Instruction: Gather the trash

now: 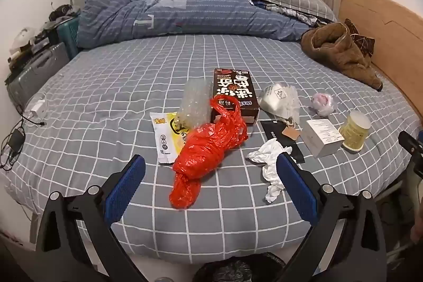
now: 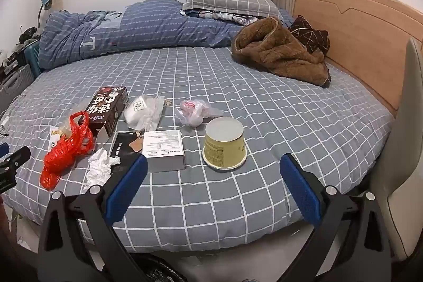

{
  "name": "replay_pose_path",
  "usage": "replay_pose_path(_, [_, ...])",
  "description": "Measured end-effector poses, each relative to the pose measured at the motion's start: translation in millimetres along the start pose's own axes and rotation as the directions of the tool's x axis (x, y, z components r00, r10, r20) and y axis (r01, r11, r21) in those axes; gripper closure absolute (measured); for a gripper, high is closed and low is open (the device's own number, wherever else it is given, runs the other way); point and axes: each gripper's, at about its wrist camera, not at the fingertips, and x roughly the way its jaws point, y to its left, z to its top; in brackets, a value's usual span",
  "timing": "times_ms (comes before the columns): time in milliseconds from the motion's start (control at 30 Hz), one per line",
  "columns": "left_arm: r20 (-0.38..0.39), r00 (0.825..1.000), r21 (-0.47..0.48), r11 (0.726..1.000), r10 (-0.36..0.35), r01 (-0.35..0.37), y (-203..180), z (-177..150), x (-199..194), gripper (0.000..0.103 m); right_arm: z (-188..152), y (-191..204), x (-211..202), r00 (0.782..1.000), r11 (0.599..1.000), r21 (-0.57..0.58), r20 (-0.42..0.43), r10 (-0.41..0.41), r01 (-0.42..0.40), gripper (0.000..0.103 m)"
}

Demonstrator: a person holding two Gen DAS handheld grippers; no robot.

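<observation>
Your left gripper (image 1: pixel 211 163) hangs over the near edge of the bed (image 1: pixel 132 75), tilted down, with its jaws spread wide and nothing between them. Just ahead of it, almost between the fingertips, lies the red bag (image 1: pixel 208 149), crumpled and twisted into a long shape. The tissue (image 1: pixel 269 163) lies beside the right finger and is partly hidden behind it. Behind the red bag you see the yellow wrapper (image 1: pixel 168 136), the bubble wrap (image 1: pixel 193 102) and the dark box (image 1: pixel 234 94), which lies flat with one end open. Further right are the mask bag (image 1: pixel 280 99), the black sleeve (image 1: pixel 277 134), the white box (image 1: pixel 321 136), the cup (image 1: pixel 355 130) and the pink bag (image 1: pixel 322 102). Below the gripper, under the bed edge, a black bin bag (image 1: pixel 238 268) shows.

Your right gripper (image 2: pixel 213 160) is also spread wide and holds nothing. The cup (image 2: pixel 224 143) stands upside down just ahead, between its fingers, cream with a yellow print. The white box (image 2: pixel 164 149) lies close to the left fingertip, touching the black sleeve (image 2: pixel 124 147). The tissue (image 2: pixel 99 168) and red bag (image 2: pixel 63 149) are further left. At the far side a brown blanket (image 2: pixel 280 54) and a blue quilt (image 2: pixel 119 28) lie well apart from the trash.
</observation>
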Motion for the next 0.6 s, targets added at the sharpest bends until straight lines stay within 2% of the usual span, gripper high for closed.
replay_pose_path(100, [0.003, 1.000, 0.008, 1.000, 0.001, -0.001, 0.4, -1.0, -1.1, 0.006, -0.2, 1.8, -0.1, 1.000, 1.000, -0.003, 0.008, -0.002, 0.002, 0.007])
replay_pose_path(167, [-0.031, 0.999, 0.017, 1.000, 0.010, -0.010, -1.6, 2.0, 6.0, 0.006, -0.2, 2.6, 0.0, 1.000, 1.000, -0.005, 0.007, -0.001, 0.001, 0.007])
replay_pose_path(600, [-0.027, 1.000, 0.016, 1.000, 0.010, -0.010, -0.9, -0.5, 9.5, 0.006, -0.1, 7.2, 0.2, 1.000, 1.000, -0.010, 0.010, -0.002, 0.002, 0.007])
